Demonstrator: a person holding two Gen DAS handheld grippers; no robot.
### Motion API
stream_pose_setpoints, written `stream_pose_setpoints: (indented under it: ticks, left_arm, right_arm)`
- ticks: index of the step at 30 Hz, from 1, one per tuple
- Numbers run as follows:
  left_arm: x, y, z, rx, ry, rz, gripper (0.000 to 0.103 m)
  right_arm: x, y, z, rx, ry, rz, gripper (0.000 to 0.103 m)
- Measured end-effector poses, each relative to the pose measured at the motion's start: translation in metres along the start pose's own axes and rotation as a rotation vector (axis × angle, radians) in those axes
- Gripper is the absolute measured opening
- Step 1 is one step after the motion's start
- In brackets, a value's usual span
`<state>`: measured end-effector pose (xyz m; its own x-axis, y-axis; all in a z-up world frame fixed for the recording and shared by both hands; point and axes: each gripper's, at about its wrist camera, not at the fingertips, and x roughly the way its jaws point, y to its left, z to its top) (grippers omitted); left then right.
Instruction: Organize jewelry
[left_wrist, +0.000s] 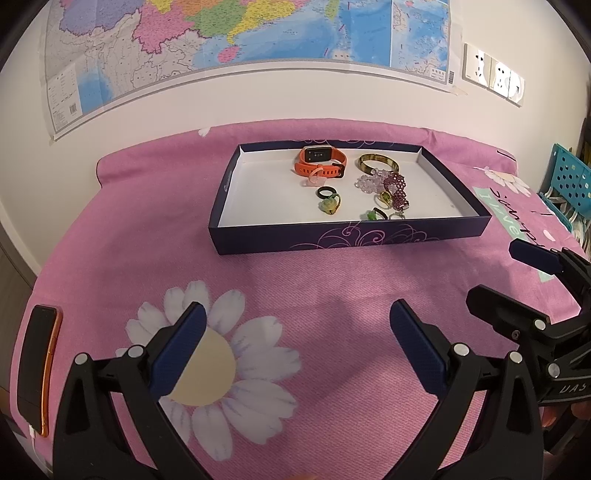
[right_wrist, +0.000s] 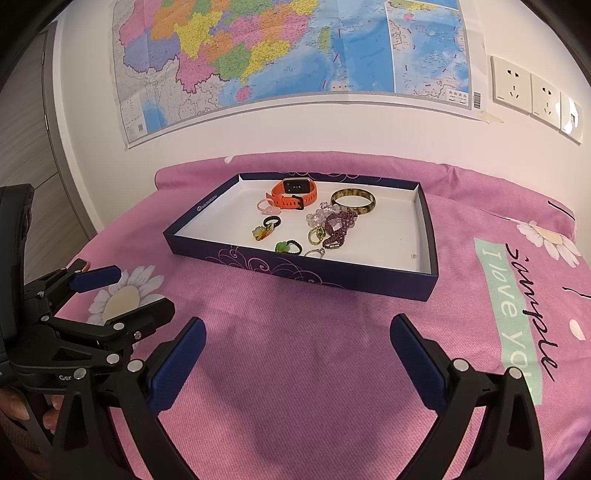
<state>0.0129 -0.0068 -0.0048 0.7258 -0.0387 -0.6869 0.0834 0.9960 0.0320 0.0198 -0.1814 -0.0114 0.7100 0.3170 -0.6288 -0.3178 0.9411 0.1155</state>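
Note:
A dark blue box lid (left_wrist: 332, 242) (right_wrist: 295, 271) with a white inside lies on the pink cloth. In it lie an orange watch (left_wrist: 320, 162) (right_wrist: 293, 194), a brown bangle (left_wrist: 377, 163) (right_wrist: 352, 201), clear and purple bead bracelets (left_wrist: 397, 188) (right_wrist: 338, 225), and several rings (left_wrist: 329, 201) (right_wrist: 288, 246). My left gripper (left_wrist: 297, 332) is open and empty, well short of the box. My right gripper (right_wrist: 297, 347) is open and empty, also short of the box. Each shows at the edge of the other's view.
A phone in an orange case (left_wrist: 37, 365) lies at the cloth's left edge. A teal basket (left_wrist: 569, 184) stands at the right. A map and wall sockets (right_wrist: 532, 92) are on the wall behind. The pink cloth (right_wrist: 295, 362) spreads between the grippers and the box.

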Motion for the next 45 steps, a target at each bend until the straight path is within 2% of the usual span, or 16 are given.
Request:
stream_pose_setpoints:
  ticks: [45]
  left_arm:
    - [0.0019,-0.0012,0.0018,0.005,0.002,-0.001,0.098]
  right_arm:
    - [0.0001,-0.002,0.0015,0.005,-0.003,-0.004,0.096]
